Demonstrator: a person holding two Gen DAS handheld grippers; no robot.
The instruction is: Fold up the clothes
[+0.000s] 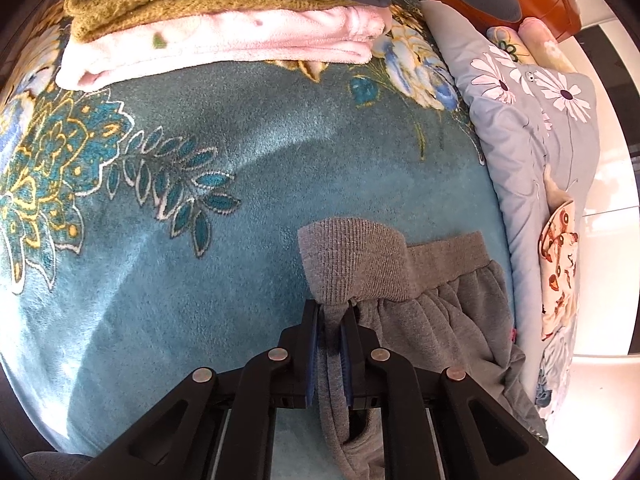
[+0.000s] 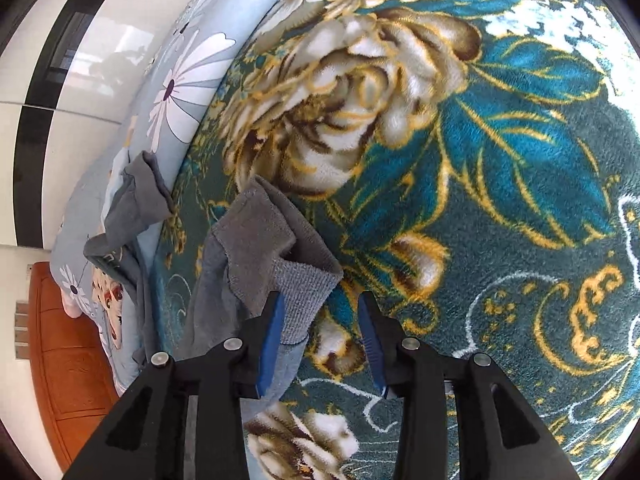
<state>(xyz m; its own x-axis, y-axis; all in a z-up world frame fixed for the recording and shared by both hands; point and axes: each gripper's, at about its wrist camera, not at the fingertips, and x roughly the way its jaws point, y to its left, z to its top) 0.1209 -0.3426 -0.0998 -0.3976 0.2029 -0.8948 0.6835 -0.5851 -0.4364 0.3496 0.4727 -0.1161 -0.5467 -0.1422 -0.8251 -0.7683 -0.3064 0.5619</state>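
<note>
Two wrist views, unlike in content. Only my left view shows three folded items stacked far ahead of my fingers: a mustard knit (image 1: 168, 4), a pink fleece (image 1: 224, 48) and a grey cloth on top. My left gripper (image 1: 335, 312) is nearly closed, pinching the ribbed cuff of the grey sweatpants (image 1: 432, 312), whose gathered waistband lies just right of my fingers on the plush teal floral blanket (image 1: 200, 260). Only my right view shows my right gripper (image 2: 322, 312) standing partly apart, gripping nothing; the ribbed grey hem (image 2: 276, 256) lies beside its left finger.
</note>
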